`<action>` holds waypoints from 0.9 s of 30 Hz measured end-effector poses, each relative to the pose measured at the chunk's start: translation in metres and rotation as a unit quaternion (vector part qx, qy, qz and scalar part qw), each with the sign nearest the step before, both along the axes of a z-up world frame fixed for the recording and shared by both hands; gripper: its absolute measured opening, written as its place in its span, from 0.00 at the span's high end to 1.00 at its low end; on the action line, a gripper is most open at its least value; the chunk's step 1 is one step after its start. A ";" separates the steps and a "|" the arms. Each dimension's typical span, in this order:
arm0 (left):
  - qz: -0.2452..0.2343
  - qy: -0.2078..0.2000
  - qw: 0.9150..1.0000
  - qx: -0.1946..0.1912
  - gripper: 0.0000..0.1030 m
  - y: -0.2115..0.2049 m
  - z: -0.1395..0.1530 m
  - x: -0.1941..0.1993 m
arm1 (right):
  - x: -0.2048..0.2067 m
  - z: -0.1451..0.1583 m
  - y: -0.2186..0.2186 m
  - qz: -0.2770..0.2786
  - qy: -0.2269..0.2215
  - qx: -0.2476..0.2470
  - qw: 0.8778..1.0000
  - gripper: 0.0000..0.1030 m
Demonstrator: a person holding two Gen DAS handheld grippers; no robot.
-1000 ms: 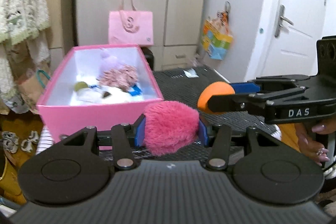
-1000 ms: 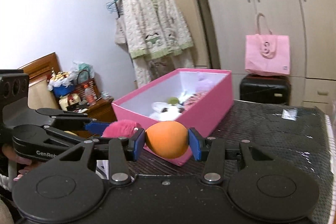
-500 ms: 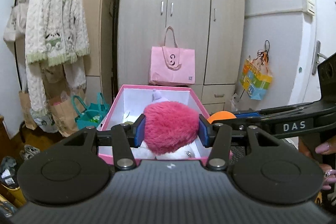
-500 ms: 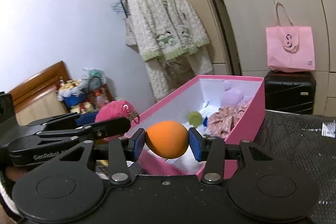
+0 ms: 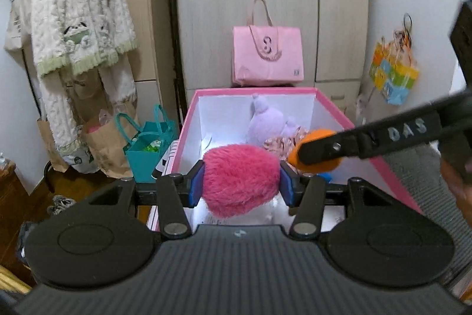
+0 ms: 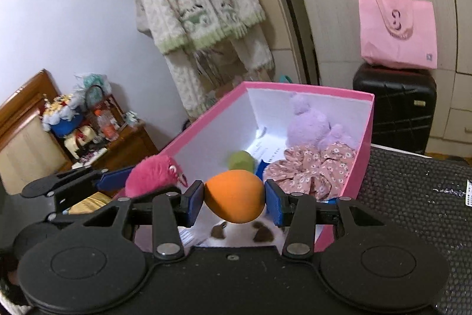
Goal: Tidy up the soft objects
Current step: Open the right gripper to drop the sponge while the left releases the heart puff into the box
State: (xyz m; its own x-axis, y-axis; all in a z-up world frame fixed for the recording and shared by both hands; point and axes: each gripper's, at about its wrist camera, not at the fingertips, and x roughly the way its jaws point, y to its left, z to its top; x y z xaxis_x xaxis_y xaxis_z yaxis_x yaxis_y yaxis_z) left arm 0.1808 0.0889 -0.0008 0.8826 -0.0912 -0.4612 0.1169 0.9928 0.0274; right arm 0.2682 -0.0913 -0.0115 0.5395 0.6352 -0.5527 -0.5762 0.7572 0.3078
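My left gripper (image 5: 240, 182) is shut on a fluffy pink toy (image 5: 240, 180), held over the near end of the pink box (image 5: 253, 90). Beside it, my right gripper (image 6: 235, 198) is shut on an orange soft ball (image 6: 234, 197), also above the box (image 6: 309, 87). The ball (image 5: 315, 152) shows in the left wrist view too, just right of the pink toy. Inside the box lie a purple plush (image 6: 309, 123), a floral fabric piece (image 6: 312, 170), a green ball (image 6: 240, 161) and a white plush with brown patches (image 6: 239, 232), partly hidden under the grippers.
The box stands on a black textured surface (image 6: 413, 197). Behind it a pink tote bag (image 5: 267, 55) rests on a black suitcase (image 6: 395, 105) against the wardrobe. A cardigan (image 5: 79, 19) hangs at the left above a teal bag (image 5: 147, 146). A cluttered wooden nightstand (image 6: 118, 143) lies further left.
Both grippers have moved forward with their toys, from in front of the pink box to over its open top. Each grip is unchanged.
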 end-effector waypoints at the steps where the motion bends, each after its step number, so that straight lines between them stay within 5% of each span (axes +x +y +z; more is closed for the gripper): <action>1: -0.004 0.003 1.000 0.004 0.51 0.001 -0.001 0.003 | 0.005 -0.002 0.003 0.000 0.006 -0.003 1.000 0.50; 8: -0.010 0.024 1.000 0.013 0.50 0.005 -0.008 0.021 | 0.030 -0.007 0.021 0.003 0.032 -0.018 0.999 0.49; 12: -0.001 0.020 1.000 0.001 0.34 0.009 -0.006 0.022 | 0.041 -0.011 0.032 0.005 0.040 -0.023 0.999 0.48; 14: 0.000 0.016 1.000 -0.007 0.32 0.012 -0.004 0.019 | 0.044 -0.012 0.035 0.006 0.043 -0.022 0.999 0.39; 21: 0.004 0.029 0.998 -0.048 0.26 0.026 -0.001 0.002 | 0.022 -0.002 0.032 0.007 -0.014 -0.041 0.999 0.31; 27: -0.001 0.048 0.998 -0.038 0.12 0.017 -0.002 -0.009 | -0.010 0.007 0.013 0.003 -0.043 -0.032 0.999 0.30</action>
State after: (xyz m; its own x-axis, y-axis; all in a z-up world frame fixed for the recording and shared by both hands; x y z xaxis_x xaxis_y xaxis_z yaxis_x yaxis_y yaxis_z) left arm 0.1719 0.1057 -0.0023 0.8343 -0.1303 -0.5356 0.1166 0.9914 -0.0595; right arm 0.2585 -0.0787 -0.0042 0.5824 0.6043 -0.5437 -0.6037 0.7694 0.2086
